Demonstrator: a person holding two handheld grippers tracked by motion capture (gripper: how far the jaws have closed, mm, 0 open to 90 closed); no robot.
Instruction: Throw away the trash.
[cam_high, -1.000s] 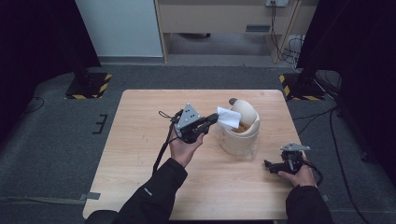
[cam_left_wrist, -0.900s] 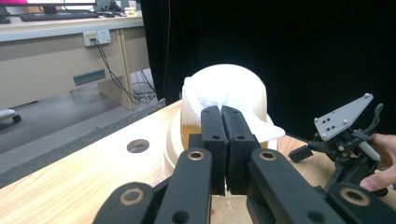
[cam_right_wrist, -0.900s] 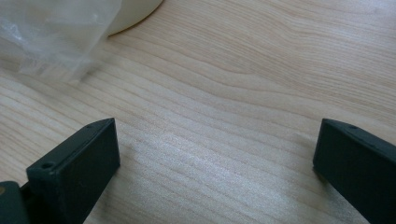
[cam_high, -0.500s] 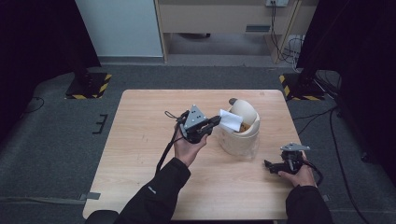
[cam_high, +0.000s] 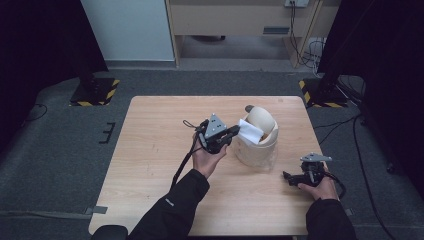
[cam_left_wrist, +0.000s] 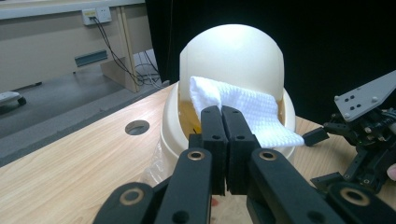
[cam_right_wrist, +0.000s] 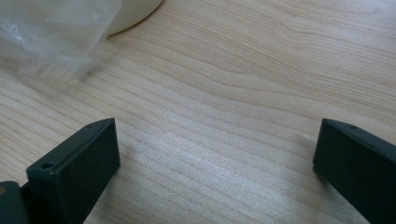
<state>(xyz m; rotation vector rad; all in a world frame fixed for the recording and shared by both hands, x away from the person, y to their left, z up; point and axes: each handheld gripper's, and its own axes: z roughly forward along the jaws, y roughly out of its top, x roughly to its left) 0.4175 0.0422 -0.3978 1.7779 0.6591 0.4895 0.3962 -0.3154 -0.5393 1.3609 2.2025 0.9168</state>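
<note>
A cream bin (cam_high: 257, 145) with a raised dome lid (cam_left_wrist: 233, 51) stands right of the table's middle. A white cloth (cam_high: 250, 132) hangs across its opening, one end inside under the lid. My left gripper (cam_high: 234, 133) is just left of the bin, shut on the near edge of the cloth (cam_left_wrist: 252, 107); in the left gripper view its jaws (cam_left_wrist: 222, 112) are pressed together. My right gripper (cam_high: 287, 176) lies low on the table at the front right, open. In the right gripper view its jaws (cam_right_wrist: 215, 144) stand wide apart over bare wood.
A clear plastic liner (cam_right_wrist: 56, 32) spills out from under the bin's base (cam_high: 267, 160). A round cable hole (cam_left_wrist: 137, 127) sits in the wooden table (cam_high: 150, 150) behind the bin. The right gripper (cam_left_wrist: 322, 158) also shows beyond the bin in the left gripper view.
My left gripper has carried the cloth rightward, up to the bin, and the cloth now lies across the opening. The right gripper has stayed put.
</note>
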